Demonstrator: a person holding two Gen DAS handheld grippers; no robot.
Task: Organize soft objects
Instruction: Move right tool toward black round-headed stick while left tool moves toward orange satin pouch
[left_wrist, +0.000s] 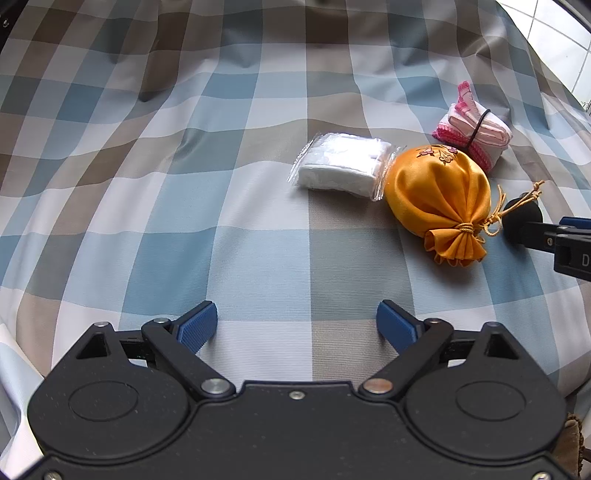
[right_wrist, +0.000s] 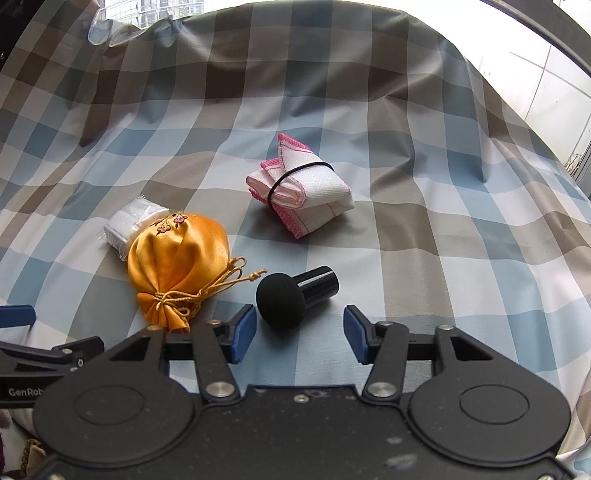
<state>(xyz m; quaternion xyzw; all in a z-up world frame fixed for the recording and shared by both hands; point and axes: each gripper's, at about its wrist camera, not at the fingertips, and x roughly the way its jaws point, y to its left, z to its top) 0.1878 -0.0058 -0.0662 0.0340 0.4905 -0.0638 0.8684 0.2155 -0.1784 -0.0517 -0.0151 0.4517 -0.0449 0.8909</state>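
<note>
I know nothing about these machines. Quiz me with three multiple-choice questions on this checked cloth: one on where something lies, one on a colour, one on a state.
1. What lies right against the orange pouch?
A. clear packet of white pads
B. pink-edged cloth bundle
C. a book

2. What colour is the band around the cloth bundle?
A. red
B. black
C. yellow

3. How does the right gripper stand to the black sponge applicator?
A. clamped on it
B. open, not gripping it
C. lifting it

Answers:
1 A, the packet touches the pouch's far side.
2 B, a black loop crosses it.
3 B, both blue pads stand clear, and the applicator lies on the cloth.
</note>
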